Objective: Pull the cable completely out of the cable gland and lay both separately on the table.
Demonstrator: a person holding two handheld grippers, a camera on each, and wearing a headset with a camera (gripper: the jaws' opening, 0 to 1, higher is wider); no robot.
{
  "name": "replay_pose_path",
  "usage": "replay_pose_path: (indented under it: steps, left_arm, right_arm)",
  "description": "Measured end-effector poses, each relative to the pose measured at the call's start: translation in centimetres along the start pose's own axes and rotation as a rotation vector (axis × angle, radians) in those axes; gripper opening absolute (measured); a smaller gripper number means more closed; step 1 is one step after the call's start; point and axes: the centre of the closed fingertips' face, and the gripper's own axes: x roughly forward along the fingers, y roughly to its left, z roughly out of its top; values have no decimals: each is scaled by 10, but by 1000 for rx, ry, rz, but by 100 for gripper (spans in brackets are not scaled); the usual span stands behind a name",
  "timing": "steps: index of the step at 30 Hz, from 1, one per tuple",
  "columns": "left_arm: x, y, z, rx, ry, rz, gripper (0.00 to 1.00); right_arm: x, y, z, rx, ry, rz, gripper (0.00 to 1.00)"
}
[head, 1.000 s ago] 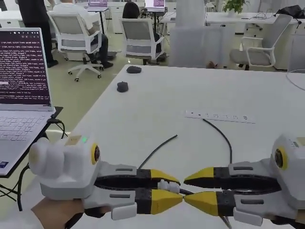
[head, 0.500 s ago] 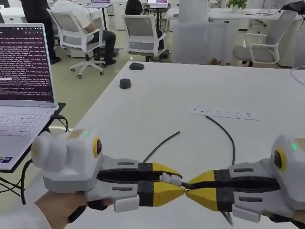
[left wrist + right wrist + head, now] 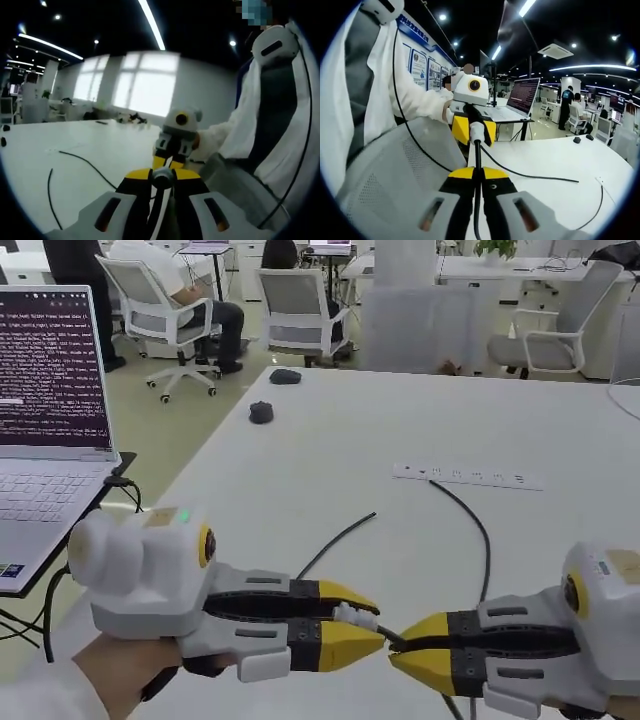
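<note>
In the head view my left gripper (image 3: 380, 624) is shut on the white cable gland (image 3: 352, 617), held just above the table's near edge. A thin black cable (image 3: 335, 543) trails from behind the gland across the white table. My right gripper (image 3: 397, 645) faces it tip to tip, shut on the cable a short way from the gland. The right gripper view shows the cable (image 3: 478, 157) running straight from my closed jaws up to the gland (image 3: 476, 132). In the left gripper view the gland (image 3: 161, 176) sits between my yellow jaw tips, with the right gripper (image 3: 169, 161) just beyond.
A white power strip (image 3: 460, 477) lies mid-table, and its black cord (image 3: 478, 525) curves toward the right gripper. Two dark mice (image 3: 261, 412) sit at the far left edge. An open laptop (image 3: 50, 380) stands on a side stand at left. Office chairs and seated people are behind.
The right gripper has drawn back and slightly down from the left one. A short length of black cable now shows between the tips, which were touching before. The left gripper has stayed in place.
</note>
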Motion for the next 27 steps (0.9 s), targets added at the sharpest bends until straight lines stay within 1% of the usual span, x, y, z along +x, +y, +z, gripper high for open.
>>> replay_pose_path:
  steps: [5,11,13,14,15,19,22,27]
  left_arm:
    - [0,0,0,3,-2,-1,17]
    - [0,0,2,4,-7,1,17]
    - [-1,0,2,4,-9,4,17]
    - [-1,0,3,4,-10,5,17]
    - [-1,0,3,4,-11,8,17]
    - [0,-2,3,6,-9,3,17]
    - [0,-2,2,7,-5,3,17]
    - [0,-1,3,6,-9,6,17]
  right_arm:
    - [-6,-1,-15,17,32,-9,3]
    - [-11,-1,-28,35,59,-15,3]
    - [-12,-2,-35,41,82,-21,3]
    - [-13,-3,-43,30,122,-31,3]
    - [-12,-3,-45,21,129,-34,3]
    - [-13,-3,-51,30,134,-38,2]
    - [-13,-2,-59,24,174,-39,2]
    - [-11,-1,-58,30,172,-38,2]
